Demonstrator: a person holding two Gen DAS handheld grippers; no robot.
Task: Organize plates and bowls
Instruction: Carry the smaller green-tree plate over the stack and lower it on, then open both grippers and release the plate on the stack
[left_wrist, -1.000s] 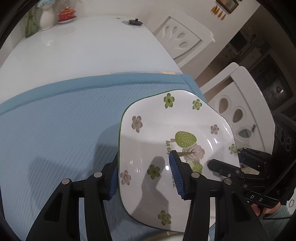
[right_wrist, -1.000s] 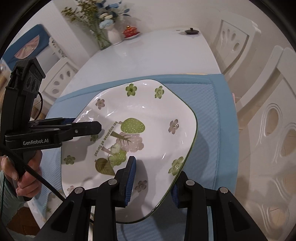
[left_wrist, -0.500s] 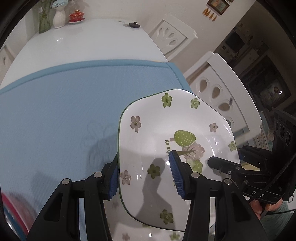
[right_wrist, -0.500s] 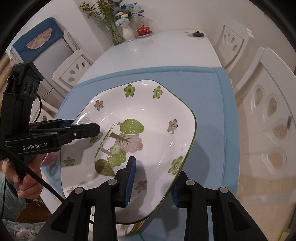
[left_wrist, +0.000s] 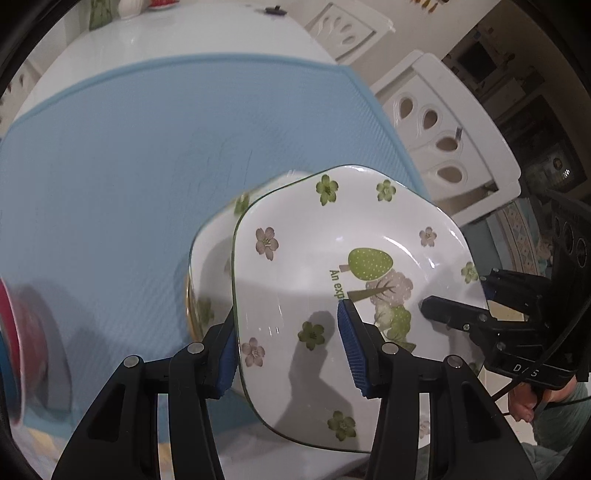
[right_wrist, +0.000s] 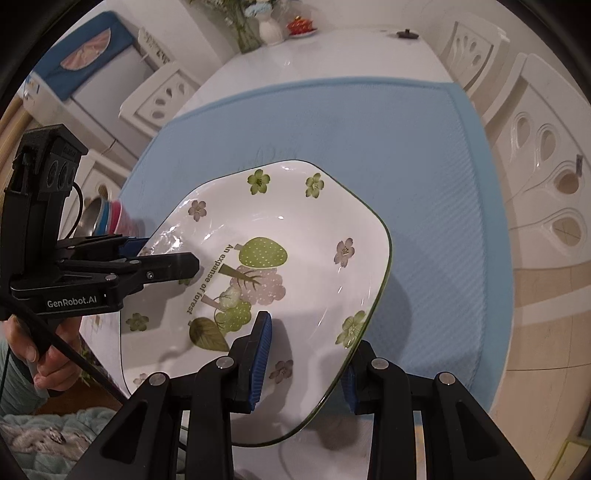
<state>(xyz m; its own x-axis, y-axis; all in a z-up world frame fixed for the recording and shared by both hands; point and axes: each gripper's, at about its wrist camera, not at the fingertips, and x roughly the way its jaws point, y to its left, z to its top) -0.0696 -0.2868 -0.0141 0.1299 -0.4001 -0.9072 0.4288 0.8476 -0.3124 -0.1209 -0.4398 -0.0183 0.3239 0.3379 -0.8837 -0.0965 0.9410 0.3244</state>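
A white plate with green and pink flowers and a tree picture (left_wrist: 332, 266) (right_wrist: 295, 236) is held in the air over the blue mat (left_wrist: 129, 147) (right_wrist: 369, 122). My left gripper (left_wrist: 288, 350) is shut on its left rim; it also shows in the right wrist view (right_wrist: 166, 258). My right gripper (right_wrist: 306, 362) is shut on its right rim and shows in the left wrist view (left_wrist: 450, 310). A second white flowered plate (left_wrist: 210, 266) lies on the mat just below, partly hidden. Stacked bowls, red and blue (left_wrist: 22, 339) (right_wrist: 107, 218), sit at the mat's left.
The white table (left_wrist: 166, 37) (right_wrist: 332, 55) extends beyond the mat, with a vase (right_wrist: 269, 29), a small red dish (right_wrist: 301, 26) and a black lid (right_wrist: 406, 34) at its far end. White chairs (left_wrist: 443, 122) (right_wrist: 543, 147) stand along the right side.
Both grippers have carried the plate back toward the near edge of the mat. A second flowered plate and the stacked bowls have come into view beneath and to the left.
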